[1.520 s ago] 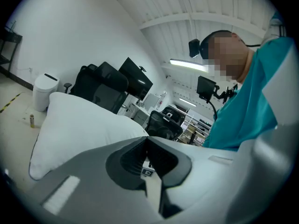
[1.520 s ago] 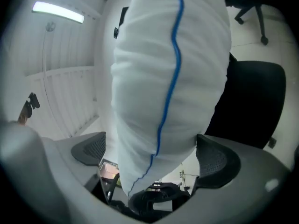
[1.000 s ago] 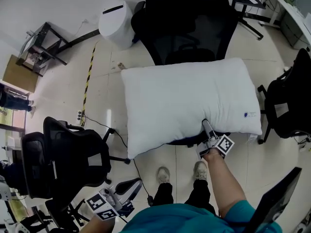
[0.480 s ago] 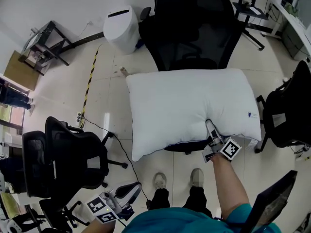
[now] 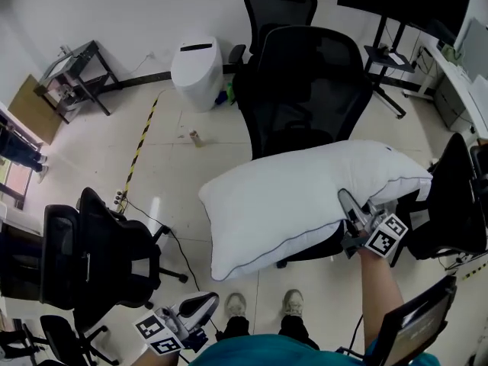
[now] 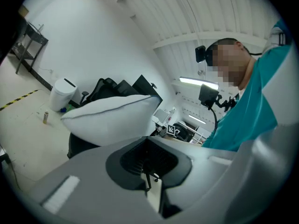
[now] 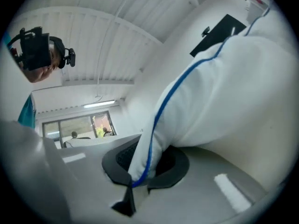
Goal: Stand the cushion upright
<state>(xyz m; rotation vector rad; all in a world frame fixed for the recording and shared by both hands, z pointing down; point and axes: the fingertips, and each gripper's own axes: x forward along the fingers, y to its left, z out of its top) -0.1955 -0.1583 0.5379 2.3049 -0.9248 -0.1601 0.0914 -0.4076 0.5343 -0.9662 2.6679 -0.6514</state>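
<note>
While right gripper (image 5: pixel 352 213) jaws pinch the one cushion (image 5: pixel 297 197), left gripper (image 5: pixel 200 305) jaws sit closed, empty.

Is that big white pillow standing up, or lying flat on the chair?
Neither: the cushion is tilted, one piped edge pinched by the right gripper and held above the chair.
</note>
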